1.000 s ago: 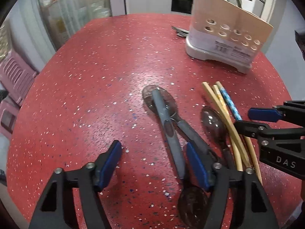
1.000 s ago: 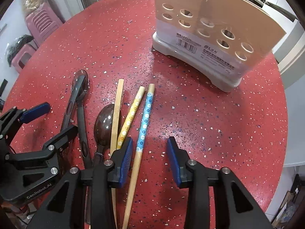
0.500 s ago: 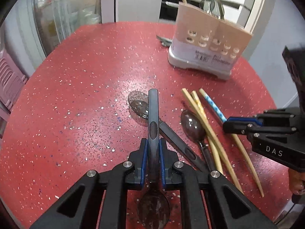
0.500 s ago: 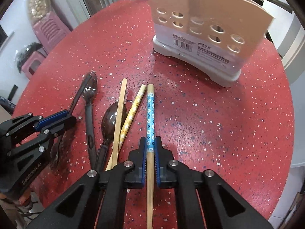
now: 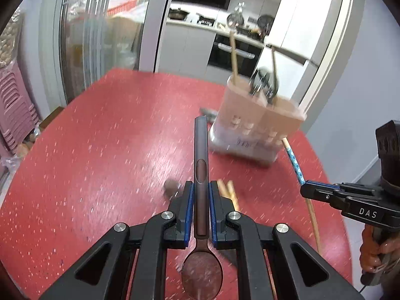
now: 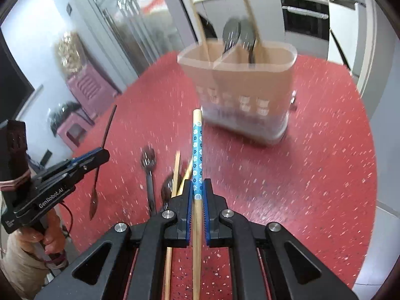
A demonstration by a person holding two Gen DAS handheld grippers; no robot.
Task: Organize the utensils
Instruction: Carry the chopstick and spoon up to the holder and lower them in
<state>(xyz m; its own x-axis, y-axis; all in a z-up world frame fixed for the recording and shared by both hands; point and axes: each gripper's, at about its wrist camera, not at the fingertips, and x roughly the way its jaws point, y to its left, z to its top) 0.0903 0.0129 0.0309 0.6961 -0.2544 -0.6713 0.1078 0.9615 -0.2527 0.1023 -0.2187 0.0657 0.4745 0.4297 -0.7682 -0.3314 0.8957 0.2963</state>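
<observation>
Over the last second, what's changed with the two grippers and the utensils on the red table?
Both grippers closed and lifted. The left gripper took hold of the dark brown plastic spoon by its handle; the right gripper clamped the blue flower-patterned wooden chopstick. Both utensils are now raised off the red speckled table. The beige utensil holder and the plain wooden chopsticks stayed put.

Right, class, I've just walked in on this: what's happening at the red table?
A person is sorting utensils with two tools. The left hand-held gripper is shut on the handle of a dark spoon, and the right hand-held gripper is shut on a blue-patterned chopstick. Both pieces are held above the red table, pointing towards the beige utensil holder, which already has spoons and chopsticks in it. Two plain chopsticks and other dark spoons lie on the table.
</observation>
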